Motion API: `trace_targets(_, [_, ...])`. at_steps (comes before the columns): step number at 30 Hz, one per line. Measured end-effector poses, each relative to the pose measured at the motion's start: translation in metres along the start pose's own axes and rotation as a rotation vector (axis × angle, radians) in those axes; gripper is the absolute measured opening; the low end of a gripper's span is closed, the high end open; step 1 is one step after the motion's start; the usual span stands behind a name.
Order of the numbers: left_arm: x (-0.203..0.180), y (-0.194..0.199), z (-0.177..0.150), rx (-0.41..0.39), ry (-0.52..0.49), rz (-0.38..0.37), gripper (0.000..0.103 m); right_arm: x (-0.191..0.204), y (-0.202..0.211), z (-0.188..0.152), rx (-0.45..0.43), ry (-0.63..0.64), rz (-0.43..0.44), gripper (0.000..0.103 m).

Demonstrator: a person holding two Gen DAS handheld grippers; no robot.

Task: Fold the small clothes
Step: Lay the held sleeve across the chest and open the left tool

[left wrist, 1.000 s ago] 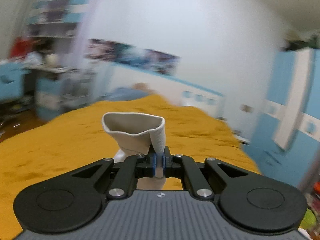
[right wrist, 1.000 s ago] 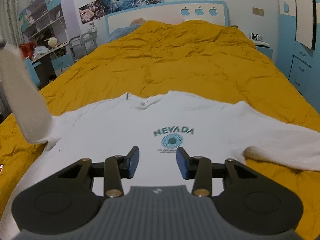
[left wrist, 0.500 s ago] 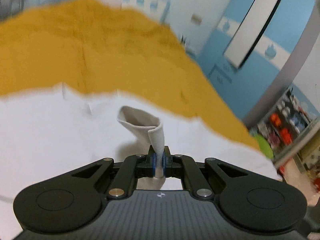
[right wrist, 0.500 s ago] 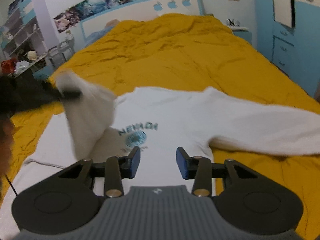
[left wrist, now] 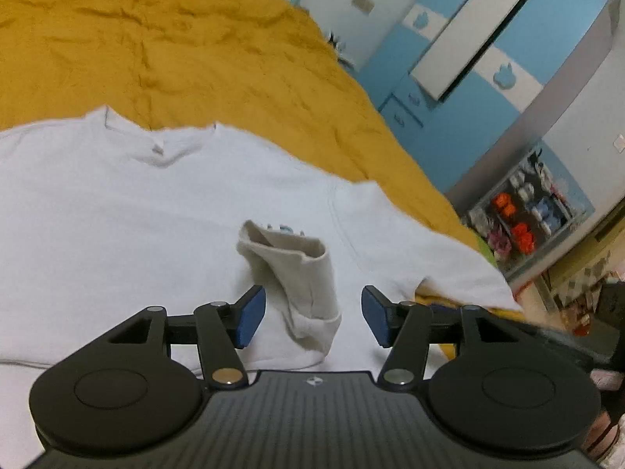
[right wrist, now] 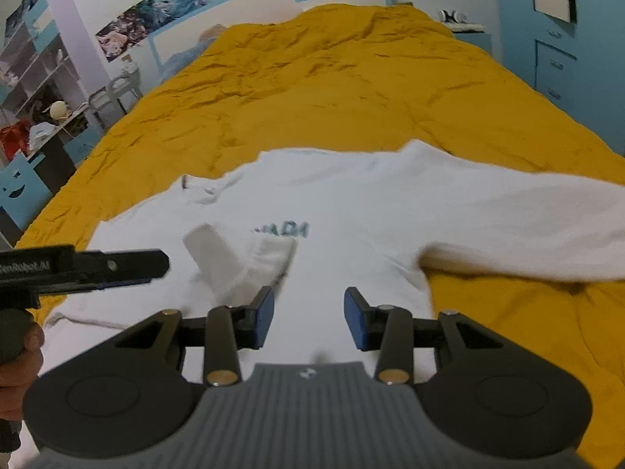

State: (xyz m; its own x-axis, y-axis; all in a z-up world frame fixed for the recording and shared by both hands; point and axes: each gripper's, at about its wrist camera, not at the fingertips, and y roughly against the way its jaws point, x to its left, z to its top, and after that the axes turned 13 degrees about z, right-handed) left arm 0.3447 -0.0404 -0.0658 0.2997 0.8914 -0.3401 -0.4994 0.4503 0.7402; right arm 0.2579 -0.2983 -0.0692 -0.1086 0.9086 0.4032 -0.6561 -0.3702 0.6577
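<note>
A white sweatshirt (left wrist: 117, 203) with a blue NEVADA print lies face up on the bed. Its left sleeve is folded across the chest, and the cuff (left wrist: 297, 269) stands crumpled between the jaws of my left gripper (left wrist: 312, 314). Those jaws are opening, and the blue pads stand clear of the cloth on both sides. From the right wrist view the same sweatshirt (right wrist: 351, 211) shows its folded sleeve (right wrist: 250, 265) partly over the print, with the left gripper (right wrist: 164, 264) reaching in from the left. My right gripper (right wrist: 308, 314) hovers open over the lower chest, holding nothing. The other sleeve (right wrist: 527, 226) stretches out to the right.
A wrinkled yellow bedspread (right wrist: 332, 90) covers the bed, ending at a white headboard (right wrist: 273, 4). Blue and white wardrobes (left wrist: 488, 58) stand along the right side. Shelves and a cluttered desk (right wrist: 39, 97) line the left. A hand (right wrist: 19, 355) holds the left gripper's handle.
The left gripper swung down and across with the sleeve cuff pinched, laid it on the chest, then opened and let it go. The right gripper drifted slightly and stayed open.
</note>
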Motion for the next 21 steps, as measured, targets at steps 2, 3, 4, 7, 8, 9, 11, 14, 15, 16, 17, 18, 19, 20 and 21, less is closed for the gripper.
trace_targets(2, [-0.006,-0.016,0.0,0.017,-0.017,-0.016,0.065,0.006,-0.002,0.006,-0.007,0.012,-0.011,0.037])
trace_targets(3, [-0.01,-0.022,0.0,0.02,-0.025,-0.02,0.065,0.009,-0.002,0.008,-0.007,0.019,-0.022,0.037])
trace_targets(4, [-0.014,-0.028,0.001,0.018,-0.029,-0.031,0.065,0.011,-0.001,0.008,-0.007,0.029,-0.032,0.037])
trace_targets(7, [-0.028,-0.041,0.003,0.013,-0.031,-0.08,0.063,0.013,0.004,0.005,0.004,0.063,-0.065,0.037])
trace_targets(8, [-0.034,-0.044,0.003,0.011,-0.039,-0.094,0.063,0.012,0.007,0.004,0.006,0.069,-0.077,0.037])
trace_targets(9, [-0.039,-0.047,0.003,0.008,-0.048,-0.112,0.062,0.01,0.01,0.003,0.007,0.068,-0.088,0.037])
trace_targets(11, [-0.051,-0.052,0.002,0.014,-0.061,-0.144,0.062,0.004,0.016,0.004,0.003,0.058,-0.107,0.038])
trace_targets(14, [-0.062,-0.056,0.0,0.021,-0.071,-0.17,0.062,-0.006,0.024,0.004,-0.012,0.048,-0.141,0.04])
trace_targets(15, [-0.065,-0.055,-0.001,0.02,-0.076,-0.166,0.062,-0.01,0.027,0.004,-0.015,0.043,-0.15,0.04])
trace_targets(16, [-0.066,-0.053,-0.001,0.016,-0.085,-0.164,0.062,-0.013,0.028,0.004,-0.016,0.035,-0.153,0.042])
trace_targets(17, [-0.065,-0.048,-0.002,0.007,-0.098,-0.159,0.062,-0.017,0.028,0.004,-0.014,0.024,-0.151,0.042])
trace_targets(18, [-0.062,-0.042,-0.002,-0.004,-0.107,-0.149,0.062,-0.02,0.026,0.004,-0.009,0.013,-0.143,0.043])
trace_targets(19, [-0.056,-0.036,-0.002,-0.018,-0.113,-0.135,0.062,-0.024,0.024,0.004,-0.002,0.0,-0.129,0.044])
trace_targets(20, [-0.046,-0.028,-0.001,-0.031,-0.111,-0.109,0.062,-0.026,0.021,0.004,0.002,-0.015,-0.112,0.048])
trace_targets(21, [-0.036,-0.022,0.001,-0.041,-0.102,-0.081,0.062,-0.029,0.018,0.005,0.003,-0.028,-0.092,0.049])
